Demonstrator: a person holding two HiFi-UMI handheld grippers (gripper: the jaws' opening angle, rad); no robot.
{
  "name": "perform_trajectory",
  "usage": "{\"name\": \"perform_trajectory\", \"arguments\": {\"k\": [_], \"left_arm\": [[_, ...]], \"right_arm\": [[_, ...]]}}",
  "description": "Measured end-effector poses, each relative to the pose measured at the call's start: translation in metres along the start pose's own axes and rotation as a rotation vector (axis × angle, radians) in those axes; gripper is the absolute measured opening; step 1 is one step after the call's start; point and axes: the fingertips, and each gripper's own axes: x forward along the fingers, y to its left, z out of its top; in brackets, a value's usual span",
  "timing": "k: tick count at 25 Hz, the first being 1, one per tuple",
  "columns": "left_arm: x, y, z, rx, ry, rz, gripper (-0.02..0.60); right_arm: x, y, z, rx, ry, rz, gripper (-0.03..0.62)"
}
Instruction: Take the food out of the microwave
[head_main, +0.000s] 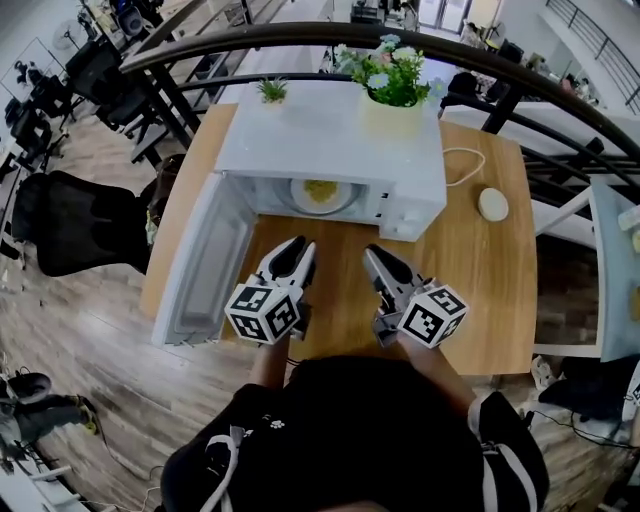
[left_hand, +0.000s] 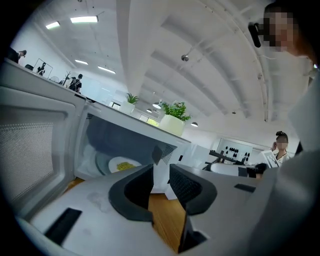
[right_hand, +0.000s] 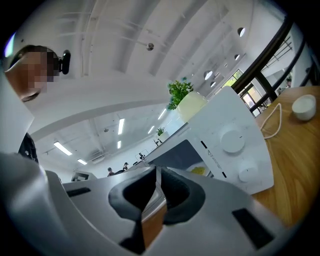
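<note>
Stands at the start: microwave door (head_main: 205, 262) open, plate of food (head_main: 322, 193) untouched inside, ahead of left tool (head_main: 297, 246), parted and empty, and right tool (head_main: 376, 256), closed on nothing.

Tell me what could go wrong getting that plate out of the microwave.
The right tool has its jaws together and the left tool only a narrow gap; unopened, they could shove the plate deeper instead of gripping its rim.
The open door stands close beside the left tool and could get knocked.
Tilting the plate may spill the food.
</note>
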Motion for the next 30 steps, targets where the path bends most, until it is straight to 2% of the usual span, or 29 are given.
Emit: {"name": "perform_trajectory", "arguments": {"k": [10, 18, 26, 30], "left_arm": [[0.031, 0.044, -0.009, -0.067, 0.062, 0.022, 0.121], [0.055, 0.084, -0.027, -0.183, 0.089, 0.080, 0.152], [0.073, 0.106, -0.051, -0.301, 0.133, 0.128, 0.170], [0.081, 0.115, -0.058, -0.395, 0.127, 0.149, 0.180]], "right_arm": [[0.041, -0.031, -0.012, 0.076, 0.029, -0.102, 0.052], [0.066, -0.073, -0.036, 0.349, 0.001, -0.210, 0.071], [0.084, -0.102, -0.058, 0.510, -0.007, -0.291, 0.083], [0.091, -0.110, -0.069, 0.571, -0.009, -0.320, 0.098]]}}
